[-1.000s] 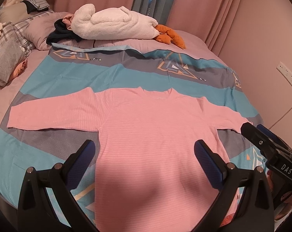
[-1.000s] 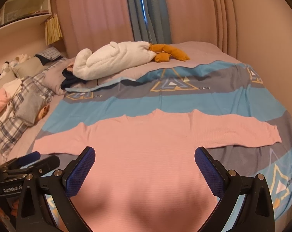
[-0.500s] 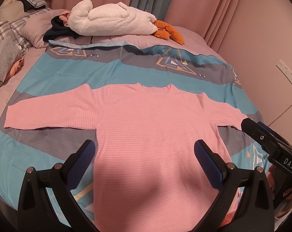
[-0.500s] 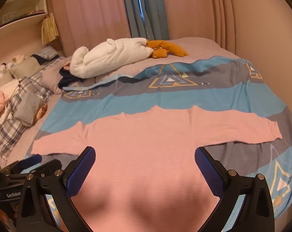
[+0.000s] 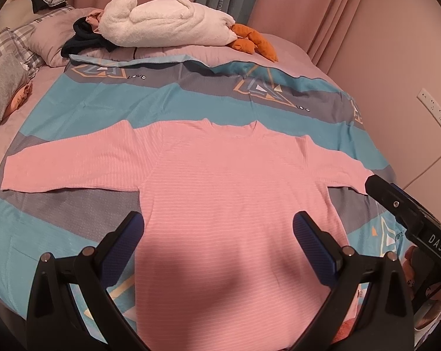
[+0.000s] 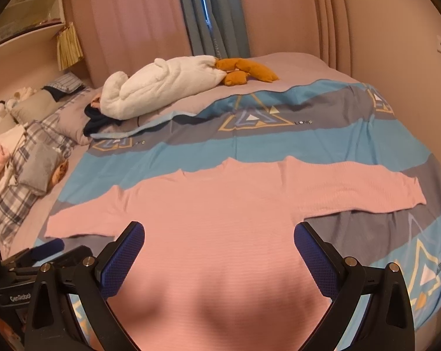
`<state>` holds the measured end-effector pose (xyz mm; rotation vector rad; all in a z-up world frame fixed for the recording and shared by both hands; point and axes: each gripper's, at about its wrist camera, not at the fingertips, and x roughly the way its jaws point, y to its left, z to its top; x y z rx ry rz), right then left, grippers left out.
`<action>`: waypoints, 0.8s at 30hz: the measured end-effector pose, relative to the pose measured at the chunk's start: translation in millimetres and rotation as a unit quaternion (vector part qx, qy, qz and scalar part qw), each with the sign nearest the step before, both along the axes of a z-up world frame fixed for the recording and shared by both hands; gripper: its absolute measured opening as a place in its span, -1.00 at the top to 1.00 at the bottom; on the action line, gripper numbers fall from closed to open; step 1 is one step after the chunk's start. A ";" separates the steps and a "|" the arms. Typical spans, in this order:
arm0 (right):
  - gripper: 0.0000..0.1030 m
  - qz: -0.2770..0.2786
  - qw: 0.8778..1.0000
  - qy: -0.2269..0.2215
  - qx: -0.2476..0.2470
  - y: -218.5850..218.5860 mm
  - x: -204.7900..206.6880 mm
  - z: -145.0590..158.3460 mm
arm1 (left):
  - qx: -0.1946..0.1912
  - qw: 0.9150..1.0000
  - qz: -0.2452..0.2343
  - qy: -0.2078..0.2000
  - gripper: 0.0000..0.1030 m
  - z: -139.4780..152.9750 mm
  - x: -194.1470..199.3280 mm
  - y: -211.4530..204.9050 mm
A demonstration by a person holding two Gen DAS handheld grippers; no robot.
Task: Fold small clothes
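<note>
A pink long-sleeved top [image 5: 229,193] lies flat on the bed, front up, both sleeves spread out to the sides and the neckline at the far end. My left gripper [image 5: 219,231] hovers open over its lower body, nothing between the blue pads. My right gripper [image 6: 220,239] also hangs open above the top [image 6: 220,204], empty. In the left wrist view the right gripper [image 5: 410,213] shows by the right sleeve end. In the right wrist view the left gripper [image 6: 45,251] shows near the left sleeve cuff.
The bed has a blue and grey patterned cover [image 5: 191,99]. A white plush blanket [image 5: 162,26] and an orange soft toy [image 5: 249,41] lie at the far end. Pillows and folded clothes [image 6: 30,152] are piled at the left. A wall with sockets [image 5: 434,111] runs along the right.
Both grippers have tipped slightly down and forward, so the top sits a little higher in each view. Both stay open and the top has not moved.
</note>
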<state>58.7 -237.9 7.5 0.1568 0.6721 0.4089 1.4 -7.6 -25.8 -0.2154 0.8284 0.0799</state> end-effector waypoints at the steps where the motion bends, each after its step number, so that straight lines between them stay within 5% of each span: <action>1: -0.98 -0.002 1.000 0.001 0.001 -0.8 0.7 -0.2 | -0.001 1.000 -0.001 -0.002 -0.97 -0.3 0.0 0.0; 24: -0.79 -0.018 0.999 0.032 0.005 -17.9 12.3 -8.4 | -0.007 0.999 -0.021 0.033 -0.94 -17.7 15.0 -15.1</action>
